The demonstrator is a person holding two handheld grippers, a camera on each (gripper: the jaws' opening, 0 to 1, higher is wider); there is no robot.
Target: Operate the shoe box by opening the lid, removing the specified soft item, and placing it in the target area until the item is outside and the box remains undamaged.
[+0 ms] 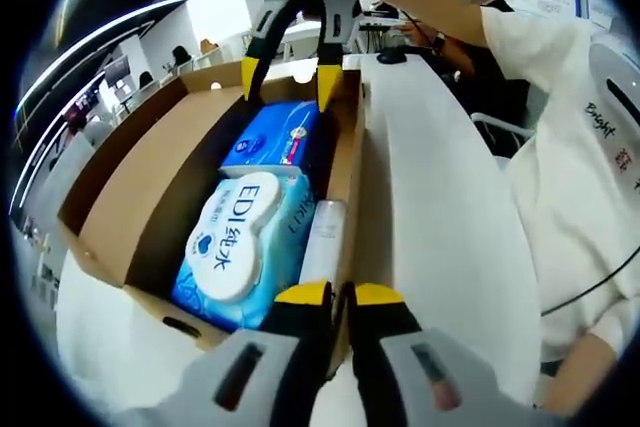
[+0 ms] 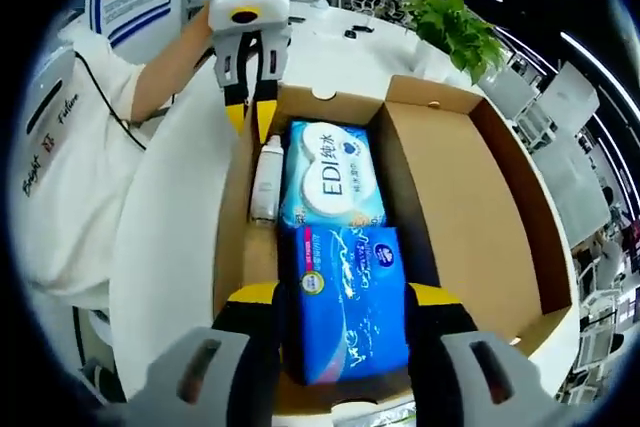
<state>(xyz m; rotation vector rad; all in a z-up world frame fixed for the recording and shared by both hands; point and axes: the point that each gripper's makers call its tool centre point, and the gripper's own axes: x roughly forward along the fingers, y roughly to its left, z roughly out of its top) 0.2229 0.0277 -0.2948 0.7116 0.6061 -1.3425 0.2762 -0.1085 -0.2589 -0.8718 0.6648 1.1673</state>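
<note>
An open cardboard shoe box (image 1: 130, 197) (image 2: 470, 197) lies on a white table with its lid folded out flat. Inside lie a blue soft pack (image 1: 270, 137) (image 2: 345, 297), a light-blue EDI wipes pack (image 1: 240, 237) (image 2: 332, 172) and a white bottle (image 1: 322, 242) (image 2: 266, 179) along one wall. My right gripper (image 2: 345, 294) (image 1: 289, 79) stands open, one jaw on each side of the blue pack's end. My left gripper (image 1: 340, 294) (image 2: 250, 117) is shut on the box wall beside the bottle.
The white table (image 1: 440, 207) (image 2: 170, 247) runs along the bottle side of the box. The person's white-sleeved body (image 1: 560, 147) is close to that table edge. A green plant (image 2: 455, 27) and office desks lie beyond the box.
</note>
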